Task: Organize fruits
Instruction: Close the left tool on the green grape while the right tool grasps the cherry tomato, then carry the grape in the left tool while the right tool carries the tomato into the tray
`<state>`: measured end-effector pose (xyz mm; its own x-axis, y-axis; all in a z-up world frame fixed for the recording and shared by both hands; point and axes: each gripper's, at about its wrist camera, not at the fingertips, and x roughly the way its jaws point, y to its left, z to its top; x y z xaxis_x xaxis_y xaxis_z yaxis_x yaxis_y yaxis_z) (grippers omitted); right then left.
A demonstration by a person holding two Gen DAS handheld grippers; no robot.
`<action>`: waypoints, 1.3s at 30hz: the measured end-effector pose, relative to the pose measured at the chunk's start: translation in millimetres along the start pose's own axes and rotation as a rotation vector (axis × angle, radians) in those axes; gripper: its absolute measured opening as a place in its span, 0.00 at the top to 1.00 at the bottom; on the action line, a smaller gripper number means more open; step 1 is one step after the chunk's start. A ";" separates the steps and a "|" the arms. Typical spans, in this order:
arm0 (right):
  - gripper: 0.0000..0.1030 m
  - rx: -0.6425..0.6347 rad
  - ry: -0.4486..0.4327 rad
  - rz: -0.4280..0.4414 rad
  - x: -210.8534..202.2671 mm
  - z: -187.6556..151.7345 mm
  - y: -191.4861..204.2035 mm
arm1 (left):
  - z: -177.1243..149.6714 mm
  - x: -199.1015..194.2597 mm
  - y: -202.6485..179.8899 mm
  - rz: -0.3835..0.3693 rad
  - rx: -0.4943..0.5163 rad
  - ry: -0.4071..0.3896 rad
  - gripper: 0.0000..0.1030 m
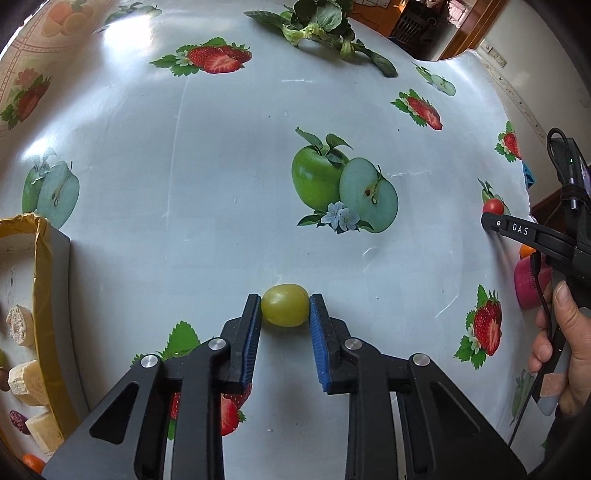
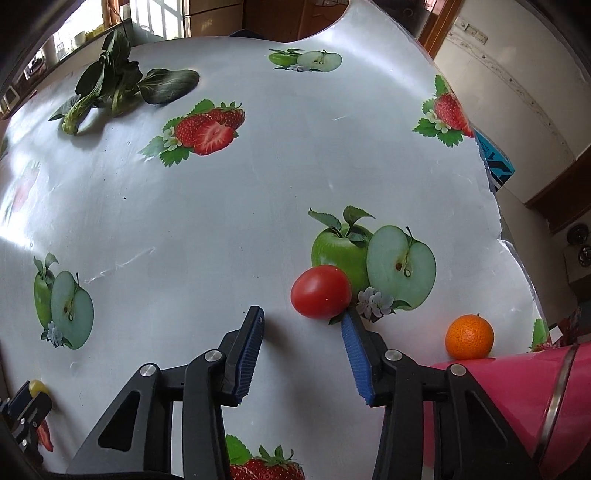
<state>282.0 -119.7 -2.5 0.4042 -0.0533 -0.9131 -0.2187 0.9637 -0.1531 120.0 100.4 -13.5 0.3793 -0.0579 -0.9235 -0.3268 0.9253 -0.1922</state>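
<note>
A pale green grape (image 1: 285,310) rests on the fruit-print tablecloth (image 1: 221,184), and my left gripper (image 1: 285,300) is shut on it, both blue pads pressing its sides. The same grape (image 2: 37,386) shows at the lower left of the right wrist view. My right gripper (image 2: 302,320) stands open with only bare cloth between its pads. A red tomato (image 2: 320,291) lies just past its right fingertip (image 2: 349,325), touching or nearly touching it. A small orange (image 2: 469,336) sits to the right, against a pink container (image 2: 517,398).
A yellow-edged box (image 1: 42,295) at the left holds pale chunks and small fruit. Leafy greens (image 1: 317,26) lie at the far side of the table. A person's hand (image 1: 565,332) holds the right gripper near the table's right edge. A blue carton (image 2: 495,162) pokes out there.
</note>
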 end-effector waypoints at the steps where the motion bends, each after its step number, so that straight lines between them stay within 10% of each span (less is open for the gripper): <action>1: 0.74 0.004 -0.004 0.002 0.2 1.2 -2.5 | -1.0 -0.8 0.1 0.000 0.003 0.001 0.78; 16: 0.76 -0.095 -0.118 0.411 -88.7 -72.8 42.8 | -38.4 -44.8 21.3 -0.040 -0.058 -0.018 0.78; 19: 0.94 -0.134 -0.116 0.470 -103.4 -98.8 56.3 | -49.0 -58.0 23.4 -0.033 -0.053 -0.026 0.78; 25: 0.94 -0.190 -0.106 0.516 -121.2 -129.4 75.3 | -71.0 -76.4 33.6 -0.012 -0.063 -0.033 0.78; 30: 0.67 -0.186 -0.081 0.550 -113.6 -127.2 85.2 | -87.5 -88.3 44.8 -0.014 -0.093 -0.037 0.78; 39: 0.62 -0.299 -0.045 0.595 -90.1 -127.1 172.8 | -101.3 -105.9 55.7 -0.018 -0.103 -0.054 0.78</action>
<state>94.9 18.4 5.3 0.1736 0.4825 -0.8585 -0.6500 0.7110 0.2681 -26.1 120.1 40.0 0.4313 -0.0514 -0.9007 -0.4057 0.8807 -0.2446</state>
